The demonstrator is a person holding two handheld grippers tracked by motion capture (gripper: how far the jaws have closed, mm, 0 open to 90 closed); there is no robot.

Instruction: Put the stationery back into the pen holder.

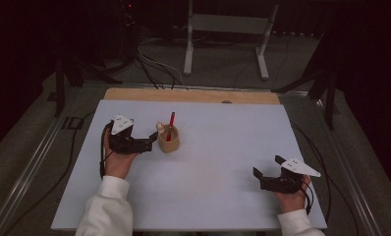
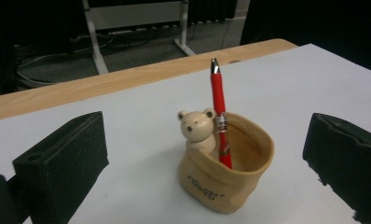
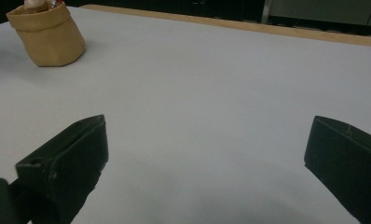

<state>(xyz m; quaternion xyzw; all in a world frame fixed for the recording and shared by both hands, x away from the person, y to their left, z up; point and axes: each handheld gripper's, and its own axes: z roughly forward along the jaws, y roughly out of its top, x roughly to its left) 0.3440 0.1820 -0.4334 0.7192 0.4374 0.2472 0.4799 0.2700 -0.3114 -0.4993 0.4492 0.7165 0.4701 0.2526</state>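
Observation:
A tan bag-shaped pot with a small bear figure on its rim stands on the white table mat. A red pen stands upright in it, leaning on the rim beside the bear. My left gripper lies just left of the pot, jaws wide apart, nothing between the pads; the pot sits a little beyond them. My right gripper rests at the table's front right, open and empty, far from the pot.
The white mat covers a wooden tabletop whose bare strip shows at the far edge. Beyond it stand a white metal frame and floor cables. Dark stands flank the table at both sides.

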